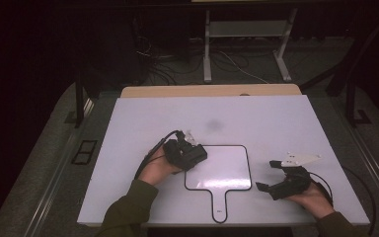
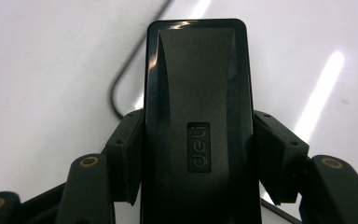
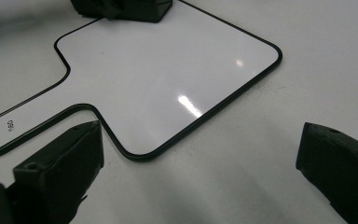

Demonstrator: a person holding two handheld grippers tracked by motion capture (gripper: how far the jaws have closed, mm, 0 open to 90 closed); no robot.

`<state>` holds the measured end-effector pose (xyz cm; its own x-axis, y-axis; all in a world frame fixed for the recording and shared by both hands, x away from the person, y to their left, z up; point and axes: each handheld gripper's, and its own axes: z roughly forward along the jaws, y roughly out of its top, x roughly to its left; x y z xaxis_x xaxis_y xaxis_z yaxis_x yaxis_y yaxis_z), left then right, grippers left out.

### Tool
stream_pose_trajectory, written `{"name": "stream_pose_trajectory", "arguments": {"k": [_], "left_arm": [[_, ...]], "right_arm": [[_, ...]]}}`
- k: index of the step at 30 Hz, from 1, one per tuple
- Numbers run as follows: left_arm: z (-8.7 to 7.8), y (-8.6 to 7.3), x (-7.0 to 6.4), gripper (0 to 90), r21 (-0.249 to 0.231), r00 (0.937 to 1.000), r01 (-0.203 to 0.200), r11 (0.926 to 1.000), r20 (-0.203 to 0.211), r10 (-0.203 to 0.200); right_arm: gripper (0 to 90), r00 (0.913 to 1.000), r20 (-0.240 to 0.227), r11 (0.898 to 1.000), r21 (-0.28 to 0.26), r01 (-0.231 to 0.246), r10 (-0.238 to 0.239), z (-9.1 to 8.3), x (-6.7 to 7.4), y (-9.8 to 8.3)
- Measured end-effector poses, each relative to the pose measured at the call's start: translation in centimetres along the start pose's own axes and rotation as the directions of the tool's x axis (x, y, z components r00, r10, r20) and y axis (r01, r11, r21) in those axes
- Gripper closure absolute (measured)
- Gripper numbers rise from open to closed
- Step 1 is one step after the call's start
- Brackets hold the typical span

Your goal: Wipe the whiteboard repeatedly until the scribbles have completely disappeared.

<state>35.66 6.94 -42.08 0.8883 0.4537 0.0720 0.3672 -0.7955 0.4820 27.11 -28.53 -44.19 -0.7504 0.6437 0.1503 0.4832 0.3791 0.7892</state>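
Black eraser [image 2: 198, 126] sits pinched in my left claw [image 1: 190, 155] at the whiteboard's [image 1: 227, 173] top-left corner; right claw [image 1: 269, 175] rests spread on the counter [image 1: 276, 123]. Next, I reckon, wiping strokes across the board.

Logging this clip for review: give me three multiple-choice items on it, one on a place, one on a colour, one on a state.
1. Where does the black rectangular eraser block sit in the high view?
A. over the upper left corner of the white paddle-shaped board with black rim
B. on the board's handle
C. off the table

2. What colour is the board's rim?
A. red
B. black
C. blue

3. How do the right gripper's jaws stand?
A. clamped on the board
B. clamped on a pen
C. apart, nothing between them

Key: 1 A, the left gripper holds it there; 2 B, a dark line outlines the board; 3 C, bare table shows between them.
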Motion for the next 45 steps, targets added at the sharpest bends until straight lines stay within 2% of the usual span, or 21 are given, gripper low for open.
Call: {"name": "stream_pose_trajectory", "arguments": {"k": [9, 12, 18, 22, 28, 34, 45], "left_arm": [[-0.3, -0.1, -2.6, 39.8, 0.001, 0.9975, -0.052, 0.9987, 0.048, 0.052], [-0.2, 0.3, -3.4, 39.8, 0.003, 0.9936, -0.082, 0.9966, 0.078, 0.082], [0.2, 1.2, -5.4, 39.8, -0.016, 0.9851, -0.132, 0.9911, 0.109, 0.133], [0.3, 1.1, -5.0, 39.8, -0.034, 0.9862, -0.103, 0.9941, 0.127, 0.106], [0.3, 1.2, -4.5, 39.9, -0.049, 0.9843, -0.096, 0.9942, 0.144, 0.102], [0.0, 1.1, -4.0, 39.8, -0.084, 0.9848, -0.058, 0.9948, 0.159, 0.071], [-0.6, 1.5, -2.8, 39.8, -0.120, 0.9870, -0.025, 0.9924, 0.154, 0.044]], "right_arm": [[0.0, 1.0000, -0.001, 1.000, 0.002, -0.001, 0.001, 0.1, 0.1, 0.1], [0.0, 1.0000, -0.003, 1.000, 0.002, 0.000, 0.000, 0.1, 0.1, 0.1], [0.0, 1.0000, -0.004, 1.000, 0.001, 0.001, -0.001, 0.1, 0.0, 0.1], [0.0, 1.0000, -0.006, 1.000, 0.004, 0.004, -0.003, 0.1, 0.0, 0.1], [0.0, 1.0000, -0.002, 1.000, 0.001, -0.002, 0.002, 0.1, 0.0, 0.2], [0.0, 1.0000, -0.005, 1.000, -0.004, -0.004, 0.004, 0.2, -0.1, 0.3], [0.0, 0.9999, -0.013, 1.000, -0.004, -0.006, 0.006, 0.3, -0.2, 0.3]]}}
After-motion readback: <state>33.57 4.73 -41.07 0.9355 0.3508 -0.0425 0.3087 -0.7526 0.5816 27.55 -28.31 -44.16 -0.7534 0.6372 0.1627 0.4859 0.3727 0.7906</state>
